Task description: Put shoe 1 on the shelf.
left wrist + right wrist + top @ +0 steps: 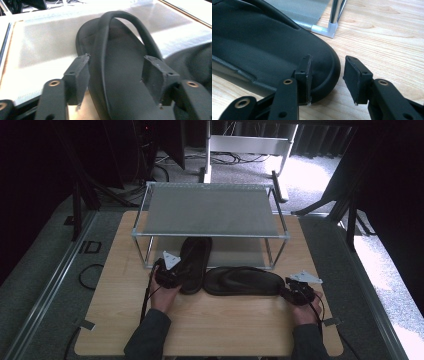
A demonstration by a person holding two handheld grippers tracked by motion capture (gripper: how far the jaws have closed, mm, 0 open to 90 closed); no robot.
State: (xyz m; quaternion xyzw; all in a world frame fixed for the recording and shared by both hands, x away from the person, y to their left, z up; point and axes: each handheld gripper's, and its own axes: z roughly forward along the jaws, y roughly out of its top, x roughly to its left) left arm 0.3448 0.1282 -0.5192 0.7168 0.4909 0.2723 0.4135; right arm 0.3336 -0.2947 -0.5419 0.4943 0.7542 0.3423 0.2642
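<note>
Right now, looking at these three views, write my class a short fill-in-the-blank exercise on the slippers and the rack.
1. Both slippers are ____ in colour.
2. The left slipper has its toe end on the rack's ____ shelf.
3. The right slipper lies on the wooden ____.
4. The rack's upper shelf holds ____ slippers.

Missing words: black; lower; table; no

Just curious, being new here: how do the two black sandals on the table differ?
The left sandal points away, its toe tucked onto the rack's lower shelf; the right sandal lies crosswise, wholly on the table. The left tool straddles the left sandal; the right tool sits at the right sandal's end. Both are black.
</note>
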